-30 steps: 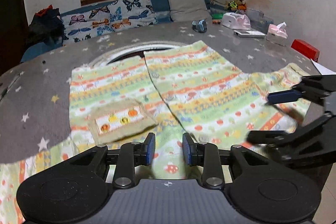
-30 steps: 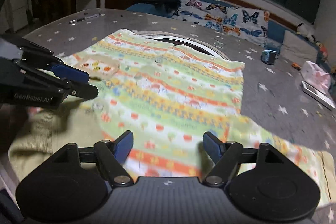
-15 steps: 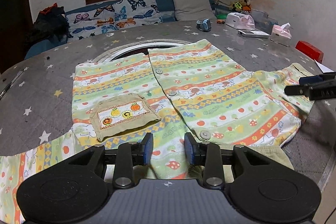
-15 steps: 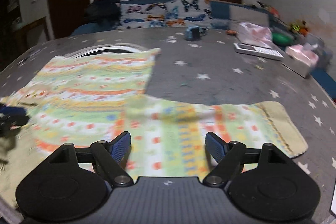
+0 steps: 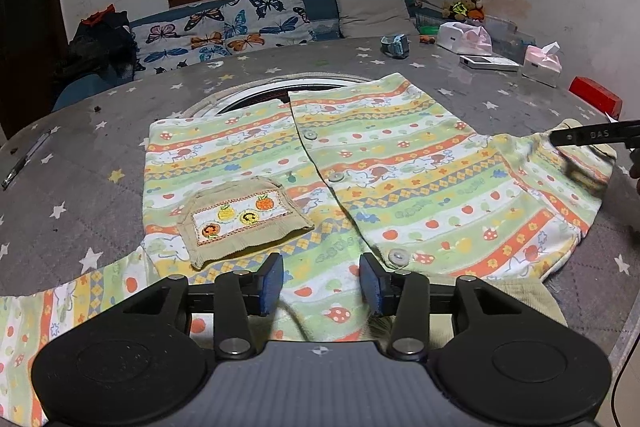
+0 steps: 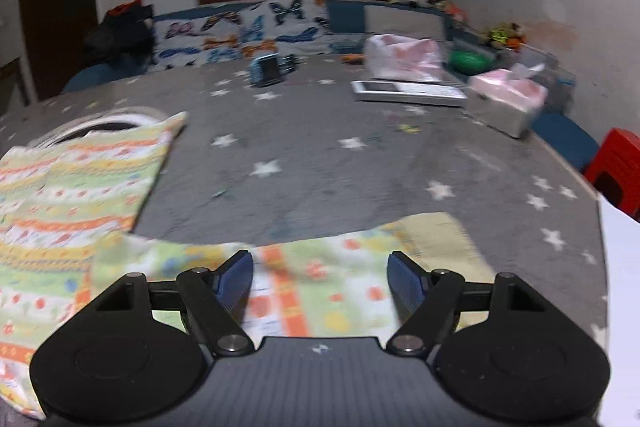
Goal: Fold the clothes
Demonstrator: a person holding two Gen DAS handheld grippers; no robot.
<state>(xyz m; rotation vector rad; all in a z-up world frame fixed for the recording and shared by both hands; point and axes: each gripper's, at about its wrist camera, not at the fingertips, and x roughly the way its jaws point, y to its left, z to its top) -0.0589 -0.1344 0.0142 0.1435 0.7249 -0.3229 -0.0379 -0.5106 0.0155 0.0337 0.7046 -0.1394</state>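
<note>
The star-print desk [image 5: 460, 99] has the striped kids' shirt [image 5: 400, 183] spread flat across it, buttons up, with its pocket [image 5: 244, 221] toward your left side. Your right claw [image 6: 320, 281] is spread wide, hovering over the sleeve [image 6: 360, 267], holding nothing. Your left claw [image 5: 320, 281] sits partly open above the hem, also empty.

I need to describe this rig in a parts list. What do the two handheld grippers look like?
Both look alike: the left gripper and the right gripper have a matte black ribbed body, two round black lobes, black linkage arms with silver pivot bolts, and blue ridged finger pads. A small cross mark sits centred on each body. A thin black cable hangs at the right.
</note>
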